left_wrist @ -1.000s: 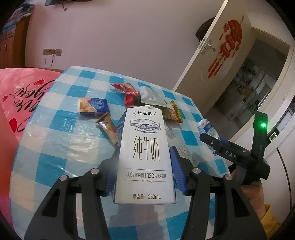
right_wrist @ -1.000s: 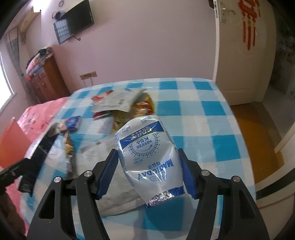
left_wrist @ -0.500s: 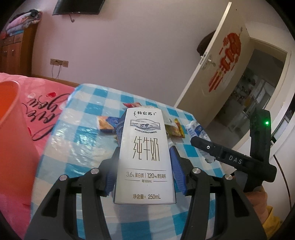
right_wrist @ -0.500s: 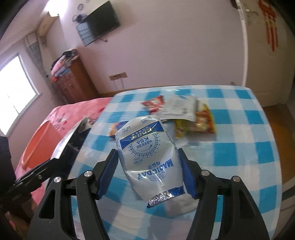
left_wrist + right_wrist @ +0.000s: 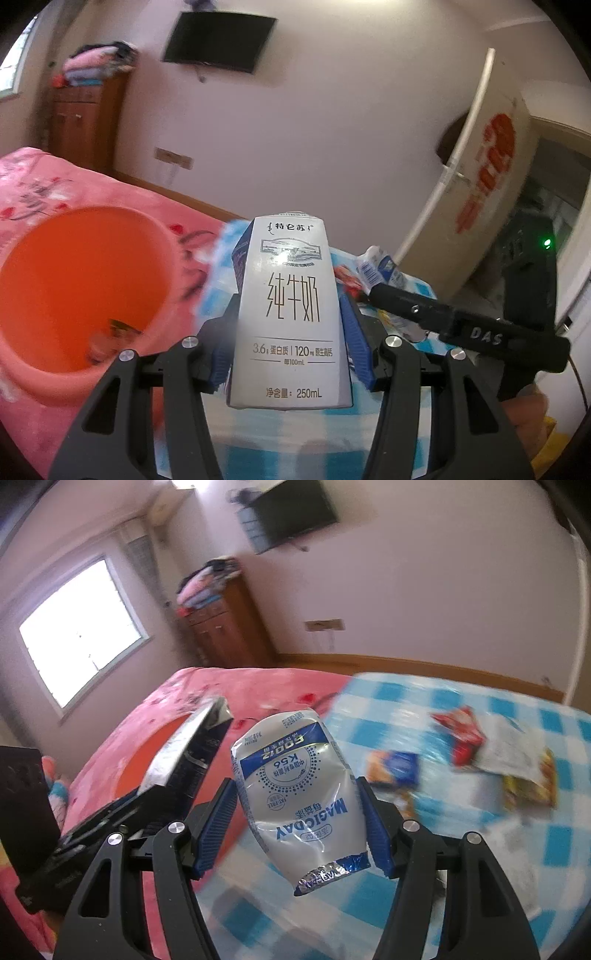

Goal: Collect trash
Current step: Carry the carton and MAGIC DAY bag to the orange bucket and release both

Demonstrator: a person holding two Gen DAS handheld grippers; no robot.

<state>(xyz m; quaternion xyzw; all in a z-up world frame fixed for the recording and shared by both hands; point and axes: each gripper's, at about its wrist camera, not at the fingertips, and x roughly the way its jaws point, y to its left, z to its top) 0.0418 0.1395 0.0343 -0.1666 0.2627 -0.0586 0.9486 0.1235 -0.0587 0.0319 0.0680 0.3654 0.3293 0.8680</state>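
Observation:
My left gripper (image 5: 290, 343) is shut on a white 250 mL milk carton (image 5: 290, 314) held upright. An orange bucket (image 5: 74, 295) sits to its left, with a wrapper inside. My right gripper (image 5: 301, 819) is shut on a silver and blue pouch (image 5: 299, 794), and the pouch also shows beyond the carton in the left wrist view (image 5: 380, 269). The orange bucket (image 5: 155, 760) is partly hidden behind the left gripper's body (image 5: 177, 775) in the right wrist view.
A table with a blue checked cloth (image 5: 480, 849) carries several wrappers, among them a red one (image 5: 461, 734) and a blue biscuit pack (image 5: 395, 768). A pink bedspread (image 5: 207, 690) lies behind the bucket. A wooden cabinet (image 5: 225, 627) and an open door (image 5: 480, 192) stand at the walls.
Both grippers have swung left, away from the table and toward the orange bucket, each still holding its item. The bucket now fills the left of the left wrist view.

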